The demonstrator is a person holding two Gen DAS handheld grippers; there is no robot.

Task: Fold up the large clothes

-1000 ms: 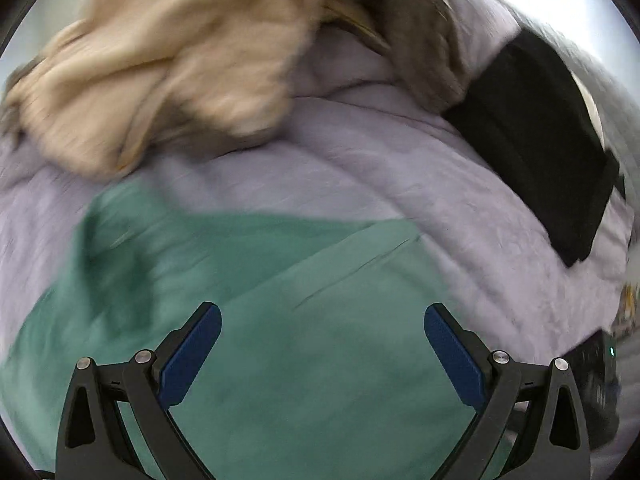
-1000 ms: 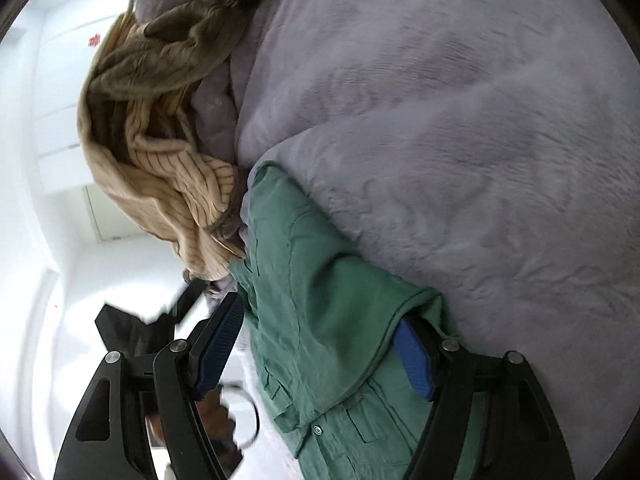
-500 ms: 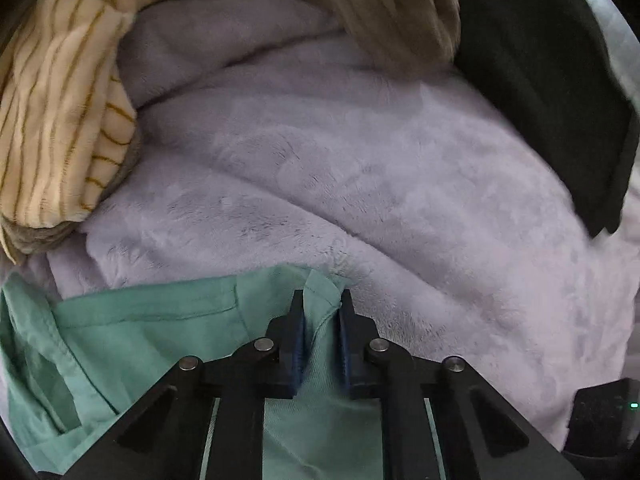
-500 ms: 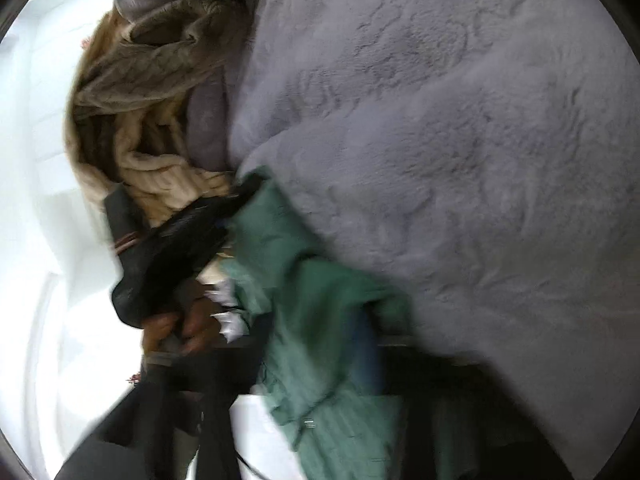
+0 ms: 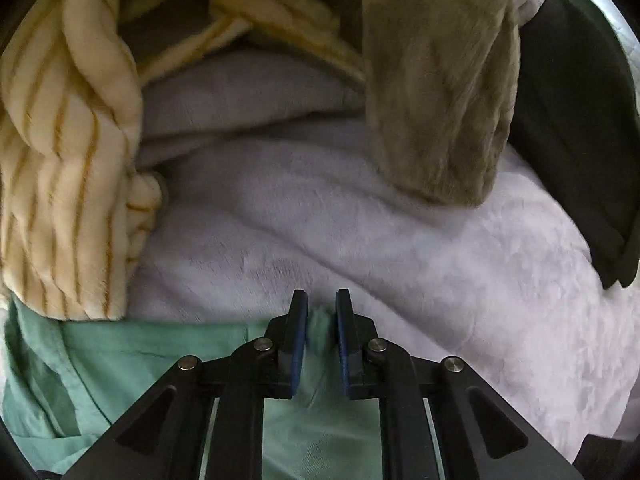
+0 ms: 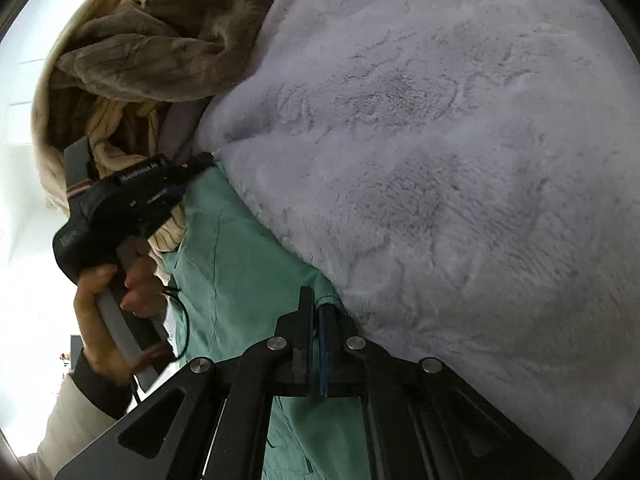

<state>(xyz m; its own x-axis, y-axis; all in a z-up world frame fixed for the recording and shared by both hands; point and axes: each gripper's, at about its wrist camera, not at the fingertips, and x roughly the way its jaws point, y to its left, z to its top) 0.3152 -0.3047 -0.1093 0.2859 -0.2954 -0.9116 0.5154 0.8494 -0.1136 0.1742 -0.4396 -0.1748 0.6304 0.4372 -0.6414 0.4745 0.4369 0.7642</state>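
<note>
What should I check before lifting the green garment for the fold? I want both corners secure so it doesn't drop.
1. Left gripper shut on the green garment: ok, a tuft of cloth shows between its pads.
2. Right gripper shut on the garment: ok, its edge is pinched at the tips.
3. Lavender plush blanket not caught in either grip: cannot tell, it lies right against both tips.
4. Striped cream blanket off the garment: not ok, it overlaps the garment's edge.
5. Garment flat between the grips: not ok, it is creased.
6. Black folded cloth out of the way: ok.
</note>
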